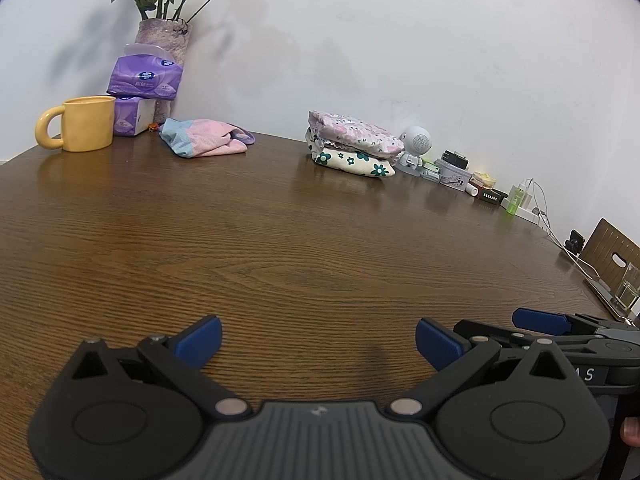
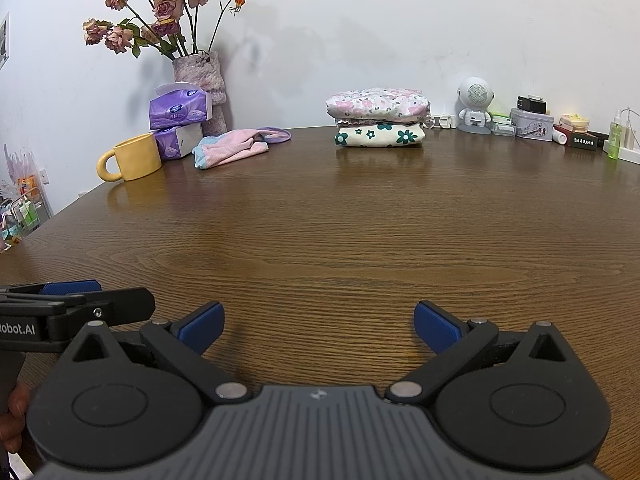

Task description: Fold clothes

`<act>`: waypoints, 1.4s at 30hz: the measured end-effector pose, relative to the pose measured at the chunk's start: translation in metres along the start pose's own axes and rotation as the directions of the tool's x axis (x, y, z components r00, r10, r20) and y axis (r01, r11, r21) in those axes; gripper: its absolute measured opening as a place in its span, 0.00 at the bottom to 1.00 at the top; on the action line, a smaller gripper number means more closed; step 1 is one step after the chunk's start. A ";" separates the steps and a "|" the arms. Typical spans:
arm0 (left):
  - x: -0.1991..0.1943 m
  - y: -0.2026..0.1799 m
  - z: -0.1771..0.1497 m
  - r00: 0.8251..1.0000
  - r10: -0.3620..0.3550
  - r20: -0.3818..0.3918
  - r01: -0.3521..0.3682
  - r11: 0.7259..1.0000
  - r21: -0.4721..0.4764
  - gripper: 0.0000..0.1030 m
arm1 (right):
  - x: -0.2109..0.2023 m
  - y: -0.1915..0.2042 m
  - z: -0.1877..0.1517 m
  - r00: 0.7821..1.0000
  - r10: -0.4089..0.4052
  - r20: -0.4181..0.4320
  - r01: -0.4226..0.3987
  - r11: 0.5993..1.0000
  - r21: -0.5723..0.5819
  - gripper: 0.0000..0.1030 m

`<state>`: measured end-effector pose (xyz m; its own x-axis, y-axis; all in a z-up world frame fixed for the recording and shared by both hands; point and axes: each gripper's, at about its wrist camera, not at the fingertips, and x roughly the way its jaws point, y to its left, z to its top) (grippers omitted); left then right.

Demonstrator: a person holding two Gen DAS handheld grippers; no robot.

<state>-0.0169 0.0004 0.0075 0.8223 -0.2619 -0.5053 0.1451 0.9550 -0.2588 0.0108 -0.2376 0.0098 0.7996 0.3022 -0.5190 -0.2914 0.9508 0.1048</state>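
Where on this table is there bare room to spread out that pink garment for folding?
The bare stretch between both open grippers, left gripper and right gripper, and the folded stack. It's crowded along the wall: mug, tissue packs, speaker.

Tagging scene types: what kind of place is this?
Likely a home dining or living room: a wooden table against a white wall, with a vase of dried roses, tissue packs, a yellow mug and folded clothes.

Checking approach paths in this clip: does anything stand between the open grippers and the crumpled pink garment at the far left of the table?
Nothing visible does. Bare table lies between both open grippers, left and right, and the pink garment. The yellow mug stands beside the garment, to its left, not in the path.
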 end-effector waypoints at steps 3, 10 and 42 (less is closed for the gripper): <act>0.000 0.000 0.000 1.000 0.000 0.000 0.000 1.000 0.000 1.00 | 0.000 0.000 0.000 1.000 0.000 0.000 0.000 1.000 -0.001 1.00; 0.000 0.000 0.000 1.000 -0.001 -0.001 0.001 1.000 0.000 1.00 | 0.001 0.000 0.000 1.000 0.001 -0.002 -0.001 1.000 0.001 1.00; 0.002 0.003 0.002 1.000 -0.007 -0.003 0.007 1.000 -0.001 1.00 | 0.002 -0.001 -0.001 1.000 0.005 -0.008 -0.005 1.000 0.004 1.00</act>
<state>-0.0136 0.0026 0.0074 0.8196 -0.2694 -0.5057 0.1507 0.9529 -0.2633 0.0122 -0.2376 0.0077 0.7938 0.3062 -0.5254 -0.2929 0.9497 0.1109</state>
